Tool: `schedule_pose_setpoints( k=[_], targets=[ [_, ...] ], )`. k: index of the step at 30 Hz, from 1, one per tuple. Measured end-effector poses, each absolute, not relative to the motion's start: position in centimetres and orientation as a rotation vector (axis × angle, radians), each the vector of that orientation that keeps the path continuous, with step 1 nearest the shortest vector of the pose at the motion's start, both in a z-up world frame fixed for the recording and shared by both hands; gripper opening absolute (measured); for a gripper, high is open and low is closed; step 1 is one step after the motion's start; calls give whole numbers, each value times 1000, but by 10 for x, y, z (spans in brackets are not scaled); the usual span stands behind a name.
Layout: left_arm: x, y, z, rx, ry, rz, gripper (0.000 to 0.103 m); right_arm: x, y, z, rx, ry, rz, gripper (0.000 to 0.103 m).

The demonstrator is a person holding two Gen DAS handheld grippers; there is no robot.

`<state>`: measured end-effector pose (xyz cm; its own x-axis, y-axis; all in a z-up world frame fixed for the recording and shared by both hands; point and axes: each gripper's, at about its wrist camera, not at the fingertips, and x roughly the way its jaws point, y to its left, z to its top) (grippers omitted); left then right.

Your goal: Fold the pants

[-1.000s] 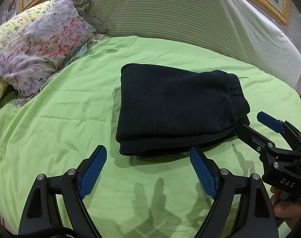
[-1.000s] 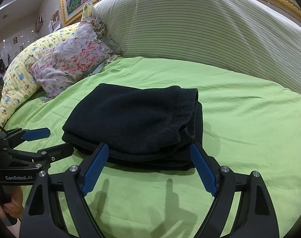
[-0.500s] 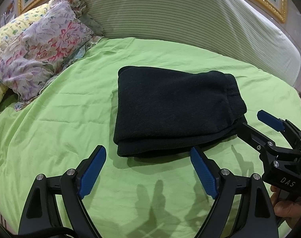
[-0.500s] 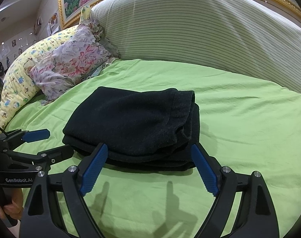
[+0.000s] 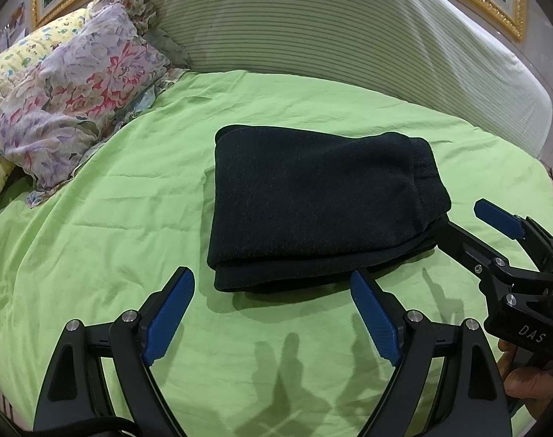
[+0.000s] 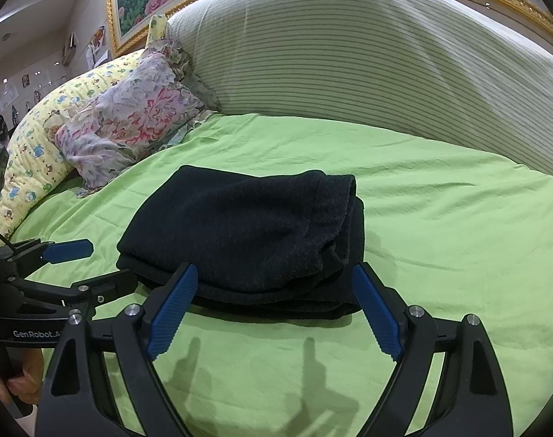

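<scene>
The black pants lie folded into a thick rectangle on the green bedsheet; they also show in the right wrist view. My left gripper is open and empty, just in front of the near edge of the pants. My right gripper is open and empty, its fingertips at the near edge of the pants. In the left wrist view the right gripper is at the pants' right end. In the right wrist view the left gripper is at the left.
A floral pillow and a yellow patterned pillow lie at the left. A striped headboard cushion rises behind the bed. Green sheet extends right of the pants.
Both grippers have drawn back slightly from the folded pants, which stay still. The view has shifted a little; both stay open.
</scene>
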<state>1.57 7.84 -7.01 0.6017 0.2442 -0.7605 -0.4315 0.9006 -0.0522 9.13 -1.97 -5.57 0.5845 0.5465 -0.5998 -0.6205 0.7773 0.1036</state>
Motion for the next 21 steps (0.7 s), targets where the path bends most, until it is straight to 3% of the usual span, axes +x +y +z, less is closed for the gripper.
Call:
schedule_pose_setpoints(
  k=[21],
  targets=[
    [26,81,-55,-251,792,392,90,105,-27,-50,-98,681,649,90]
  ],
)
